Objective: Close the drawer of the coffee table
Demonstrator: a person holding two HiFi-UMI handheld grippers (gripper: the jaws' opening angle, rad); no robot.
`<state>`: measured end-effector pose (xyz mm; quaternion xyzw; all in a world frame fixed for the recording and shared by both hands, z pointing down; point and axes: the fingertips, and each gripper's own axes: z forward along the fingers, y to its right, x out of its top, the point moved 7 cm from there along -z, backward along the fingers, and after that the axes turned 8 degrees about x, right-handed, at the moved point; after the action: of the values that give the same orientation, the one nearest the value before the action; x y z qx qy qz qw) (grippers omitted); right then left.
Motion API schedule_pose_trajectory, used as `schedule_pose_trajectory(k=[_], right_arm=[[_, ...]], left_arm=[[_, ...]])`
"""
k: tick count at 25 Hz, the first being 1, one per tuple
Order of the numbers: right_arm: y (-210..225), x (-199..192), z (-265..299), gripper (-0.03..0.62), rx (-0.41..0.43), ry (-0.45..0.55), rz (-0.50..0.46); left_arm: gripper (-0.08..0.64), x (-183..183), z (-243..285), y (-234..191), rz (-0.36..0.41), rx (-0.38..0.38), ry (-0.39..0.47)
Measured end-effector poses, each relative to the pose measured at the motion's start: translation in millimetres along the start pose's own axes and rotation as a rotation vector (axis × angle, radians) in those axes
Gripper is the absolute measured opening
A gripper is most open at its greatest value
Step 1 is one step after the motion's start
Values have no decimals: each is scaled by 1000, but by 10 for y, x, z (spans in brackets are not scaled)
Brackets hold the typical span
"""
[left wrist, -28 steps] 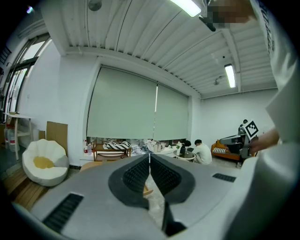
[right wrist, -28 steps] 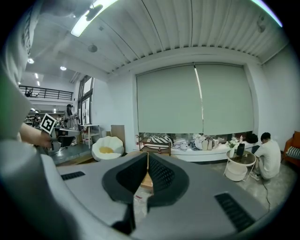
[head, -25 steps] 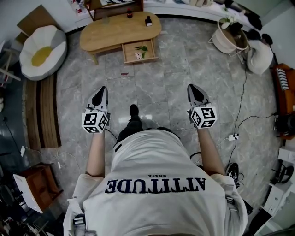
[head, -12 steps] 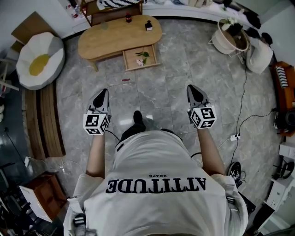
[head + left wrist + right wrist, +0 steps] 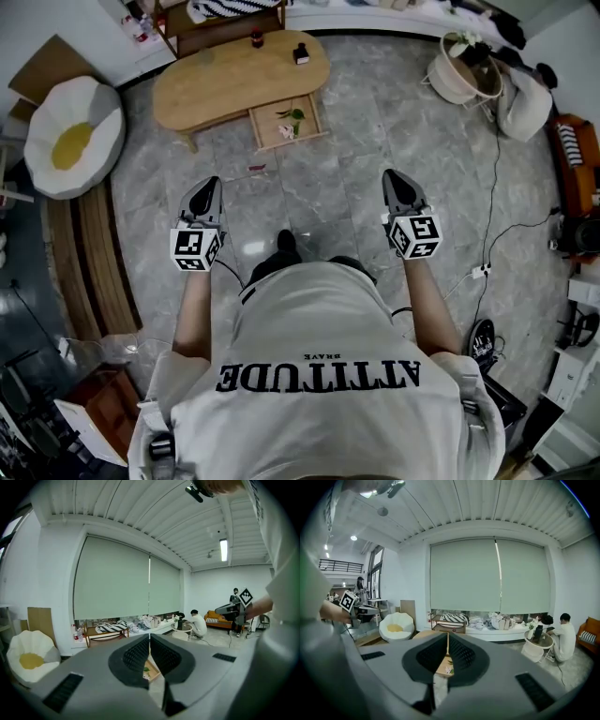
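While the person is holding the left gripper [image 5: 210, 182] and right gripper [image 5: 390, 175] closed and empty, I am fearing a crooked push jamming the open drawer [image 5: 287, 128].

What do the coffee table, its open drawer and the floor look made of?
Coffee table: light wood or wood veneer, matte, even tan tone. Drawer: the same pale wood look. Floor: polished grey marble-look tile, with veining, grout lines and glare.
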<state>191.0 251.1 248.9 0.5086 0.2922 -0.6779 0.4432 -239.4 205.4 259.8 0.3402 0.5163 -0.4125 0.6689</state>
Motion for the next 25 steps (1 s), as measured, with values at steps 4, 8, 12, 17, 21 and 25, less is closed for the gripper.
schedule_pose_trajectory(k=[4,8,12,17,21,25], right_arm=[[-38,72,205,21,-14,-8,-7],[-104,169,413,21,-23,-5,-18],[-149,250,567,21,-25,-4,-22],[-153,312,690,21,-20,-21,-29],[-132,318,726,21,-12,-32,-36],[-79,298,801,21,-2,-30,-32]], left_arm=[[23,21,188,-223,-6,-17,4],[23,38,350,-427,-5,-33,10],[23,51,468,-575,-2,-39,7],[23,42,558,-634,12,-39,-1],[23,1,562,-626,-10,-26,-3],[23,-47,589,-628,-22,-8,-11]])
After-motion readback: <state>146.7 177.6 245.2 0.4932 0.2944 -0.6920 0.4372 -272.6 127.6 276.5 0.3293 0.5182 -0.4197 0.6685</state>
